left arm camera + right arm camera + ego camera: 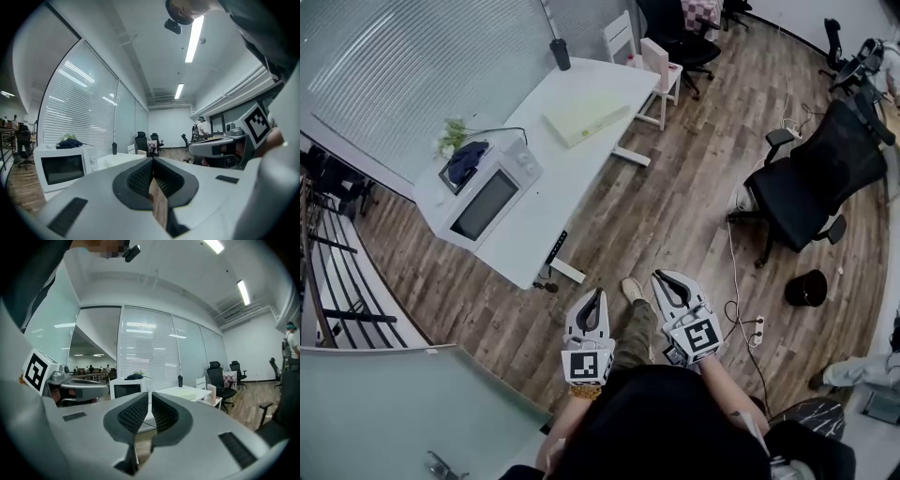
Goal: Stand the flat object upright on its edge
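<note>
The flat object (586, 117) is a pale yellow-green slab lying flat on the far half of the white table (572, 178); in the right gripper view the flat object (192, 395) shows as a thin pale strip on the table top. Both grippers are held close to the person's body, well short of the table. My left gripper (597, 294) is shut with nothing in it, and its jaws (152, 161) meet. My right gripper (662, 278) is also shut and empty, seen again (150, 397) pointing level toward the table.
A white microwave (483, 192) with a dark cloth on top stands at the table's near end. A black cup (560, 53) is at the far end. A black office chair (811, 183), a black bin (806, 288) and a floor cable (736, 281) lie to the right.
</note>
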